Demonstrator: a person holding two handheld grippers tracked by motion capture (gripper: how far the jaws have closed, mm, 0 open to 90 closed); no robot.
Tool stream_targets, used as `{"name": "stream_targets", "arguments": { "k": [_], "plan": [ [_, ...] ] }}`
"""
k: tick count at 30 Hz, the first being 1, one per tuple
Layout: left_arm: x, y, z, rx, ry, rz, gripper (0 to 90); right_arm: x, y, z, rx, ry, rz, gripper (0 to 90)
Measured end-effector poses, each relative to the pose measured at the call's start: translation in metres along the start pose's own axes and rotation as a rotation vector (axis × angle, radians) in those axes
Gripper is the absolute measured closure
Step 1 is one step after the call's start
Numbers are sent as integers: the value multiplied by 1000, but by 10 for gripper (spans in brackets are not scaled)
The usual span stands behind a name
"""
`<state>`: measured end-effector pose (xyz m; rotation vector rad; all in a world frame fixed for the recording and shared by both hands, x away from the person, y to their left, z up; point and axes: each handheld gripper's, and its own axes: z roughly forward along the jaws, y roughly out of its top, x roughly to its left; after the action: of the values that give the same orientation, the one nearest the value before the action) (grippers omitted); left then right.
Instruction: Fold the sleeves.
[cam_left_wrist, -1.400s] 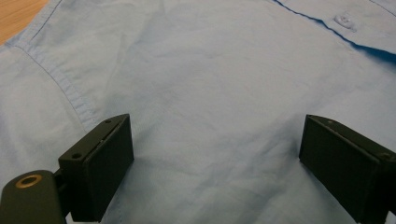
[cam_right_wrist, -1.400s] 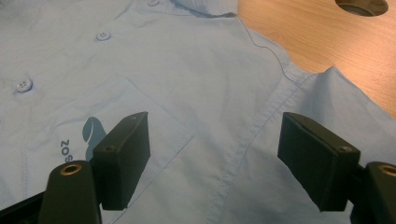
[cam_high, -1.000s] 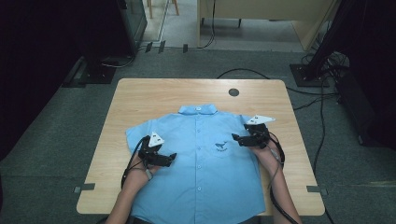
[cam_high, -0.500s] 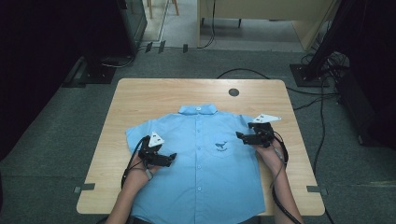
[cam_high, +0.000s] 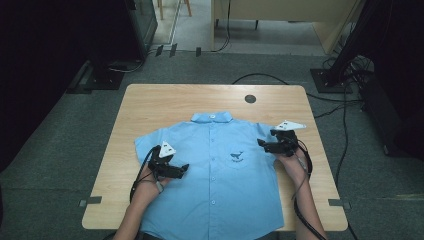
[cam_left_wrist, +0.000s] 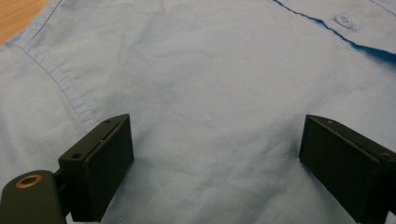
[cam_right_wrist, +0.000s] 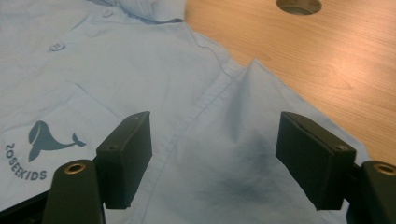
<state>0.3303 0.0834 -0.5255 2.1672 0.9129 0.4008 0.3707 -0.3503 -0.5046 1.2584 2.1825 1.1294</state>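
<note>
Shirt: a light blue short-sleeved shirt lies flat, front up and buttoned, on the tabletop; collar at 12 o'clock, hem at 6 o'clock, reaching the near edge.
Shirt detail: a whale print with small lettering sits on the chest pocket.
Left gripper: the left gripper lies over the shirt's 9 o'clock side, just inside the sleeve seam, jaws pointing toward 3 o'clock; they stand wide with flat cloth between them and nothing clamped.
Right gripper: the right gripper lies over the 3 o'clock shoulder, jaws pointing toward 9 o'clock, wide apart, straddling a small raised fold beside the sleeve seam; pads not pressing on it.
Edges: both sleeve ends stop short of the tabletop's side edges.
Open room: bare wood runs from the collar to the far edge at 12 o'clock, and in strips at 9 and 3 o'clock.
Cable hole: a round hole lies at 1 o'clock from the collar, well apart from the cloth.
</note>
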Motion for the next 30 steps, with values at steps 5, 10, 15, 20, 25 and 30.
{"name": "stream_targets", "arguments": {
  "k": [5, 10, 15, 20, 25, 30],
  "plan": [
    [0, 0, 0, 0, 0, 0, 99, -5, 0, -1, 0, -11, 4, 265],
    [0, 0, 0, 0, 0, -1, 99, -9, 2, -2, 7, -27, -1, 266],
    [0, 0, 0, 0, 0, 0, 99, -12, 1, -3, 2, -36, -2, 266],
    [0, 0, 0, 1, 1, 2, 99, -17, 0, -7, -14, -51, -33, 267],
    [0, 0, 0, 0, 1, -1, 99, -22, -2, -8, -23, -58, -36, 267],
    [0, 0, 0, -1, 1, -1, 99, -24, -4, -8, -27, -62, -38, 267]
  ]
}}
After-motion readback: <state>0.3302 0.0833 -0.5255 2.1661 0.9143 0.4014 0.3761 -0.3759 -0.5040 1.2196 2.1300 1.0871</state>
